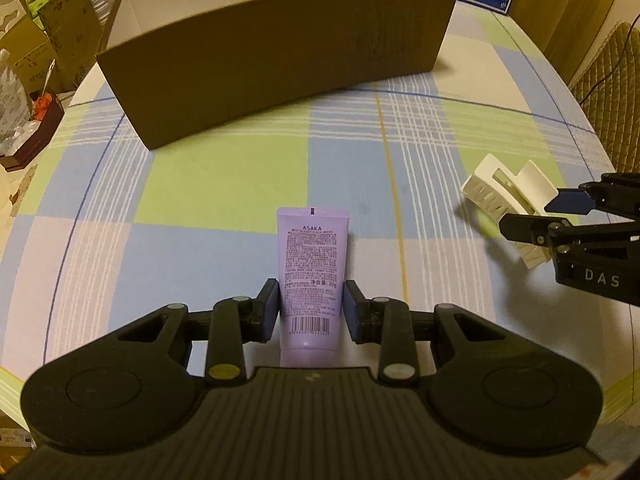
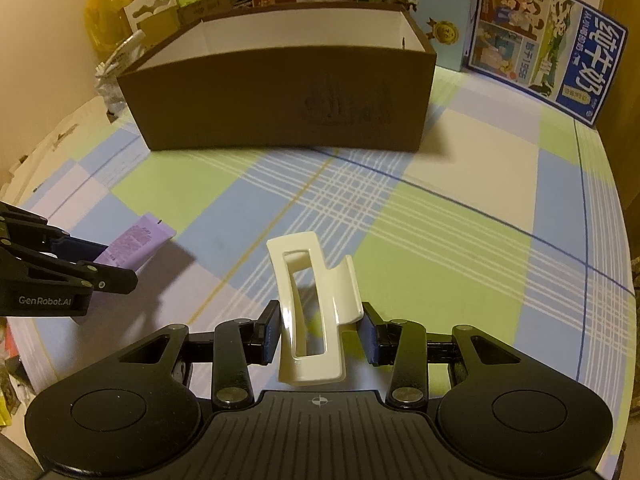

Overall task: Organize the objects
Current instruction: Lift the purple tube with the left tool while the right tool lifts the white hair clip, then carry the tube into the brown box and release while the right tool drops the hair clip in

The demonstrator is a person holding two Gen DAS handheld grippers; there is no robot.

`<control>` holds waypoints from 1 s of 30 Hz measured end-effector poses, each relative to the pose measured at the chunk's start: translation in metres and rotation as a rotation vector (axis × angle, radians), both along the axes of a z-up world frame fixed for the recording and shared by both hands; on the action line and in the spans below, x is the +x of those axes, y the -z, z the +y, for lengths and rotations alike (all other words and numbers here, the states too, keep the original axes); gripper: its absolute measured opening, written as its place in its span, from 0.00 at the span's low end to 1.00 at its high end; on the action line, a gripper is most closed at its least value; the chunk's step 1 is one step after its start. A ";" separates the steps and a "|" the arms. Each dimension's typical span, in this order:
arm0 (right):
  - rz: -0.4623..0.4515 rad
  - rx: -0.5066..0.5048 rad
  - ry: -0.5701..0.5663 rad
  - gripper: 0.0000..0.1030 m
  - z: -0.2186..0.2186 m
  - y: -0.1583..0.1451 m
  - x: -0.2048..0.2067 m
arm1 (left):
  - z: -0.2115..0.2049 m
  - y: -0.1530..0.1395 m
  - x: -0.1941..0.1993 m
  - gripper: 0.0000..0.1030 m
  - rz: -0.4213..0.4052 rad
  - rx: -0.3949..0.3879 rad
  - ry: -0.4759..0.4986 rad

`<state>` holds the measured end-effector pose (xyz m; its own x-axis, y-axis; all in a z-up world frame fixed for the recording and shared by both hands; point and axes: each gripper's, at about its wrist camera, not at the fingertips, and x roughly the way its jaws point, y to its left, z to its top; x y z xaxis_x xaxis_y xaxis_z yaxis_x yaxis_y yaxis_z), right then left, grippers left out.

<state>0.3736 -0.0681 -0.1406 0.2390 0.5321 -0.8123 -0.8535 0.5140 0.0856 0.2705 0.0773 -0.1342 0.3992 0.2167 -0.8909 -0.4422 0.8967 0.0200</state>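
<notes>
Left wrist view: the left gripper (image 1: 311,307) brackets the purple tube (image 1: 311,276) with one pad on each side; the jaws appear closed on the tube's lower body, though a thin gap at the right pad leaves firm contact uncertain. The tube points toward the brown box (image 1: 276,68) at the counter's far edge, probably the intended container. Near the counter's right edge, the right gripper (image 1: 532,212) holds the white hair clip (image 1: 500,188). Right wrist view: the right gripper (image 2: 320,330) has its jaws closed on the hair clip (image 2: 310,312), pads against the clip's two sides and teeth pointing downward, a hold that suits carrying it. The box (image 2: 280,104) stands ahead, open-topped. The left gripper (image 2: 100,264) with the tube (image 2: 136,246) appears near the counter's left edge.
</notes>
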 end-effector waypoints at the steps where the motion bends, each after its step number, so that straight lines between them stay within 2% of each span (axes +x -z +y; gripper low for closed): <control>1: 0.000 0.005 -0.001 0.37 0.001 -0.001 0.000 | 0.001 -0.002 0.000 0.28 -0.005 0.002 0.000; 15: -0.002 0.066 -0.023 0.37 0.023 -0.024 0.005 | 0.021 -0.039 0.012 0.28 -0.063 0.014 0.020; 30: -0.006 0.149 -0.036 0.37 0.070 -0.055 0.023 | 0.051 -0.074 0.041 0.28 -0.143 0.072 0.038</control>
<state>0.3969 0.0022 -0.0860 0.2219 0.6551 -0.7222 -0.8721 0.4647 0.1535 0.3119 0.1281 -0.0607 0.5297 0.2606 -0.8072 -0.4109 0.9114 0.0246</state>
